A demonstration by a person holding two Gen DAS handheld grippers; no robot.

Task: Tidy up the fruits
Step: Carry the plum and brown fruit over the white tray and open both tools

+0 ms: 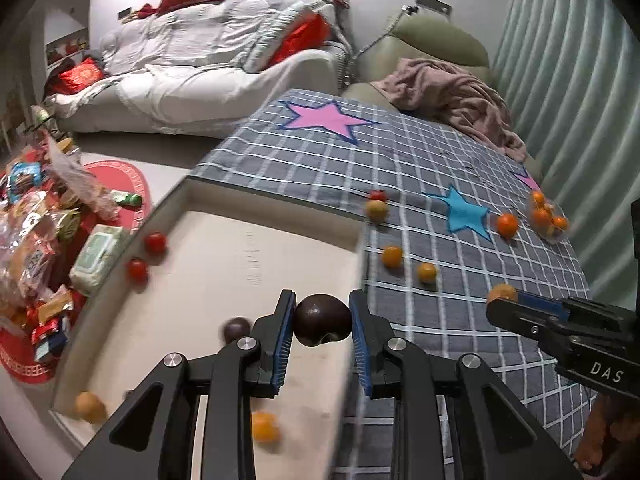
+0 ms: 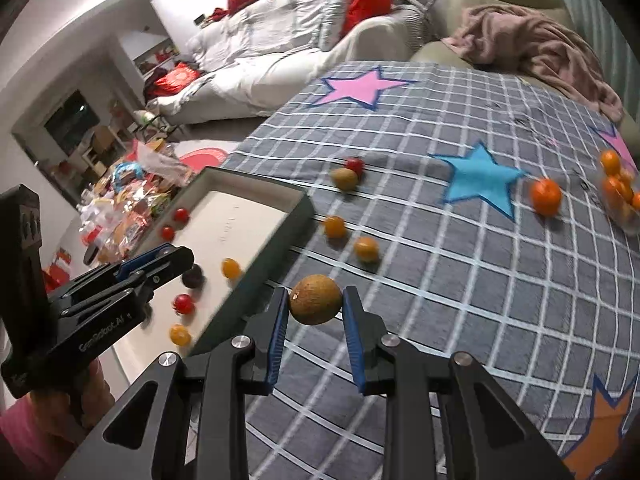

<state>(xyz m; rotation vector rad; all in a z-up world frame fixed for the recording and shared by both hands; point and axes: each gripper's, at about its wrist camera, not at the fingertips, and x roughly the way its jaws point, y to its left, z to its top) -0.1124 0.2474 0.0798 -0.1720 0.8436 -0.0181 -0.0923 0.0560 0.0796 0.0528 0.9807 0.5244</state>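
My left gripper is shut on a dark purple fruit and holds it over the shallow white tray. My right gripper is shut on a round brown fruit above the checked cloth, just right of the tray's dark wall. In the tray lie red tomatoes, another dark fruit and small orange fruits. Loose on the cloth lie small orange fruits, a tangerine, a brown fruit and a red tomato.
A clear container of orange fruits stands at the cloth's right edge. A pile of snack packets lies on the floor left of the tray. A sofa with bedding and a pink blanket are behind the table.
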